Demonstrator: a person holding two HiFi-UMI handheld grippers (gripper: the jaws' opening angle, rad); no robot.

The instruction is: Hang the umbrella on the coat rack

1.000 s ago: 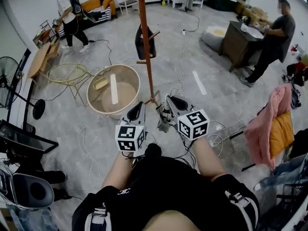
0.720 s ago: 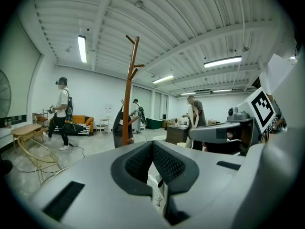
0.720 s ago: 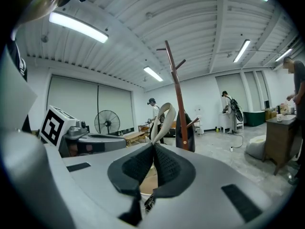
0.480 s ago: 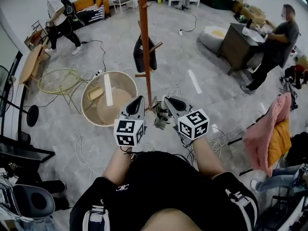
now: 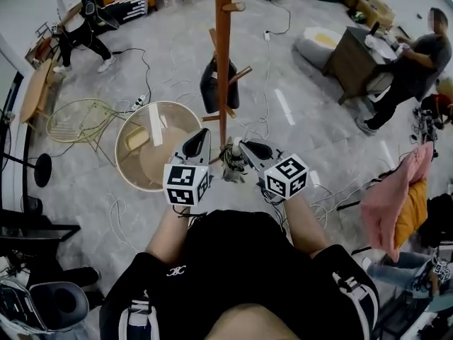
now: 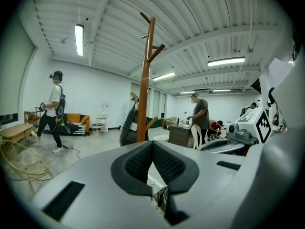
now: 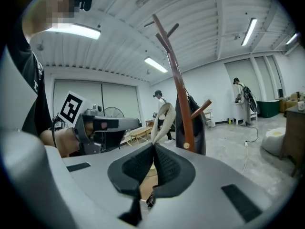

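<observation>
The brown wooden coat rack [image 5: 223, 62] stands just ahead, its pegs angled upward, and a dark bag [image 5: 214, 85] hangs on one. My right gripper [image 5: 244, 147] is shut on the beige strap loop [image 7: 162, 120] of a small folded umbrella [image 5: 231, 165], which dangles below the jaws close to the pole's foot. In the right gripper view the pole [image 7: 178, 94] rises just behind the loop. My left gripper [image 5: 200, 139] is shut with nothing in it, left of the pole [image 6: 144, 80] and beside the umbrella. The rack's base is hidden.
A round woven table [image 5: 152, 144] and a yellow wire chair [image 5: 78, 119] stand to the left. Cables lie across the floor around the rack. A person walks at the far left [image 5: 74, 13]; another stands at a dark cabinet [image 5: 354, 59]. Pink cloth [image 5: 393, 197] drapes a chair at right.
Both grippers and the umbrella have come closer to the rack's pole, which now looms larger. The person at the back left has walked further left.
</observation>
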